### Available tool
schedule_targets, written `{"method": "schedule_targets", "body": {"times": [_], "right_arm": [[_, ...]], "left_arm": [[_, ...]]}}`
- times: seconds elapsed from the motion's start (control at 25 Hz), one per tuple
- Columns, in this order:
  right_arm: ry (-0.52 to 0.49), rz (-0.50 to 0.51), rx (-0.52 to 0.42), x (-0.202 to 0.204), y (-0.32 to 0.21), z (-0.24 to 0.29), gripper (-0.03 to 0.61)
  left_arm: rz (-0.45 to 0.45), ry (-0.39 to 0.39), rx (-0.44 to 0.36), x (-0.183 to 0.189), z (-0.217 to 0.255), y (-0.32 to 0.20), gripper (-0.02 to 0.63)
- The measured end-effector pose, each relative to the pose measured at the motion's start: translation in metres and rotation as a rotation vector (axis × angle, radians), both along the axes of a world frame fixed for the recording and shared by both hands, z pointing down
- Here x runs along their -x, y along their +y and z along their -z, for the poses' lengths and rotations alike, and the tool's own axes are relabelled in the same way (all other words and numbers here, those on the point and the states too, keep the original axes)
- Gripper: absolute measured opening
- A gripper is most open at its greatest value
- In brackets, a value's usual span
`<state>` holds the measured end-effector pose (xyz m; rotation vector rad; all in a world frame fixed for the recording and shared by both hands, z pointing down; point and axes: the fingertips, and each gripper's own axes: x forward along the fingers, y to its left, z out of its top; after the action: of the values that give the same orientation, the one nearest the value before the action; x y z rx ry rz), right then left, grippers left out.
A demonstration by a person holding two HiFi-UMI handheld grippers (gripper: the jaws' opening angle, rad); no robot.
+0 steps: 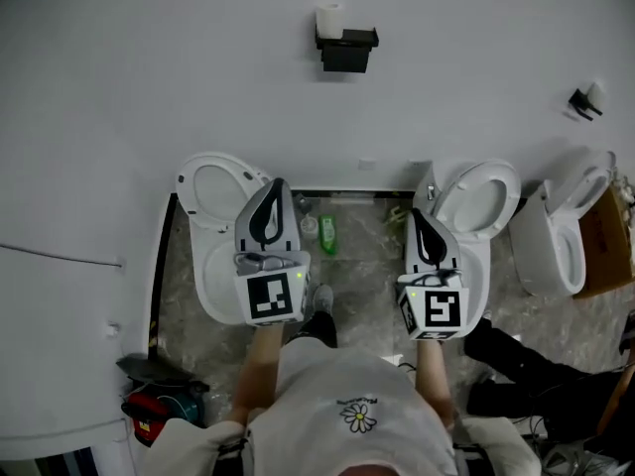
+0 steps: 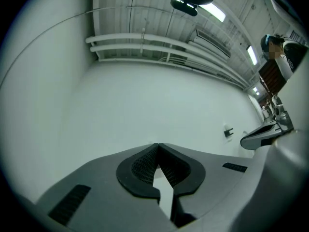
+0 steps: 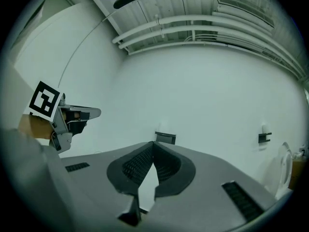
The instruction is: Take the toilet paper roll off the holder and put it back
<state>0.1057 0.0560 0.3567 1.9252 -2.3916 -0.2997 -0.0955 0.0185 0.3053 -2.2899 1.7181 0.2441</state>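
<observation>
A white toilet paper roll (image 1: 330, 20) stands on top of a black holder (image 1: 347, 50) fixed to the white wall ahead. Both grippers hang well below it, over the toilets. My left gripper (image 1: 279, 183) is shut with nothing in it, its tips meeting in the left gripper view (image 2: 157, 145). My right gripper (image 1: 418, 213) is also shut and empty. In the right gripper view its closed tips (image 3: 153, 143) point just under the holder (image 3: 165, 137), still far from it. The roll itself is too small to make out there.
Three white toilets line the wall: one under the left gripper (image 1: 203, 206), one under the right gripper (image 1: 481, 201), one further right (image 1: 561, 231). A green bottle (image 1: 327, 234) stands on the floor between them. A second small wall fitting (image 1: 583, 101) and a cardboard box (image 1: 605, 241) are at the right.
</observation>
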Motion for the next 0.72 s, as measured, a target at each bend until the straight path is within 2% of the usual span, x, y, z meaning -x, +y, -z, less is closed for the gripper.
{"method": "schedule_targets", "body": {"times": [0.16,0.36,0.52,0.72], "right_arm": [[0.006,0.020,-0.024,0.015,-0.093,0.021,0.009],[-0.003,0.023,-0.042,0.023,-0.174,0.034,0.009],[0.000,0.029,-0.045,0.028,-0.212,0.040,0.009],[0.004,0.042,-0.055,0.030,-0.240,0.042,0.009]], "left_arm": [[-0.010,0.022,-0.001,0.010,0.015,-0.091,0.017],[-0.017,0.020,-0.003,0.017,0.023,-0.167,0.017],[-0.009,0.020,0.005,0.018,0.025,-0.200,0.017],[0.008,0.024,0.038,0.014,0.016,-0.218,0.017]]}}
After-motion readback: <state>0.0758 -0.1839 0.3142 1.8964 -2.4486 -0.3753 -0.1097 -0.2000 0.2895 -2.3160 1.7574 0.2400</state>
